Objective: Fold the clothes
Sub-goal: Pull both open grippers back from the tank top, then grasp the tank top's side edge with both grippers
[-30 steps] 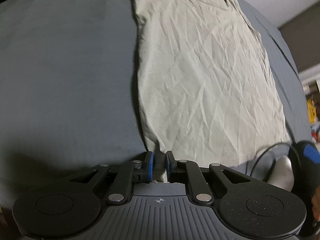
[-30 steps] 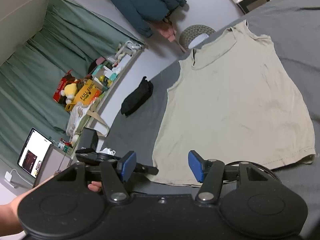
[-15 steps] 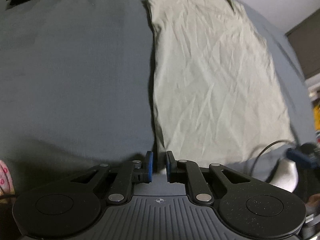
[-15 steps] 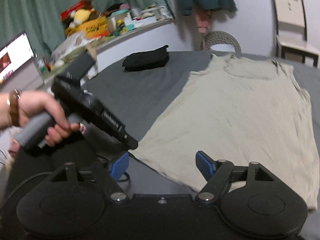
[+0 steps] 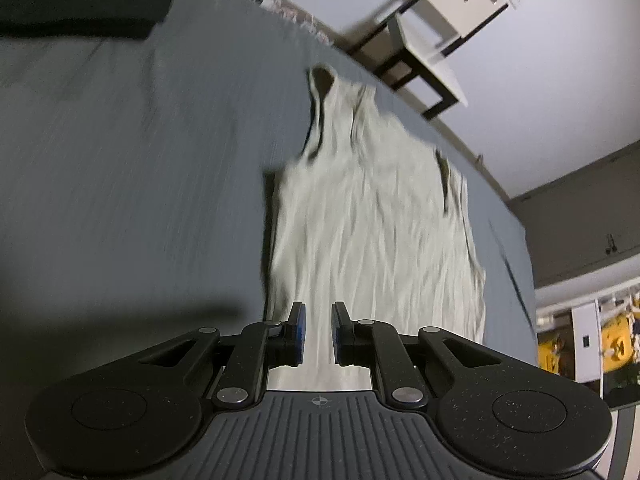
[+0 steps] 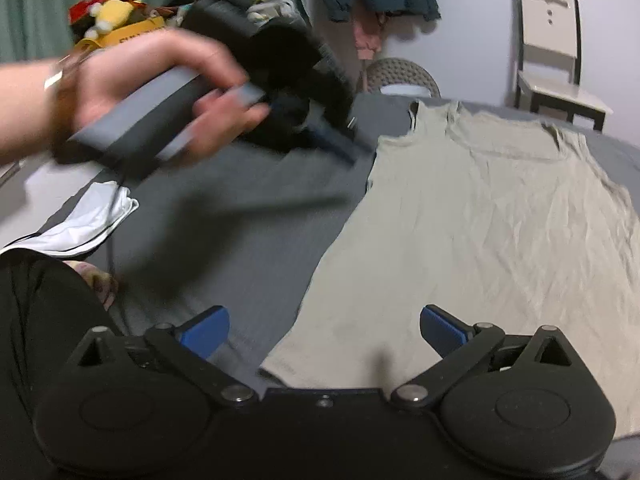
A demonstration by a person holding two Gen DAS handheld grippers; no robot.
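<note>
Beige top flat on bed

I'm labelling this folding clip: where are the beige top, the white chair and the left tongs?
beige top (image 6: 480, 216): right wrist view, middle of its body.
white chair (image 6: 552, 46): right wrist view, backrest.
left tongs (image 5: 317, 334): left wrist view, midway between fingertips.

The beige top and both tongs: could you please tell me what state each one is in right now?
Beige sleeveless top: spread flat on the grey bed cover, wrinkled, not yet folded.
Left tongs: narrowly open, above the top, gripping nothing.
Right tongs: wide open, empty, over the top's near corner.
</note>
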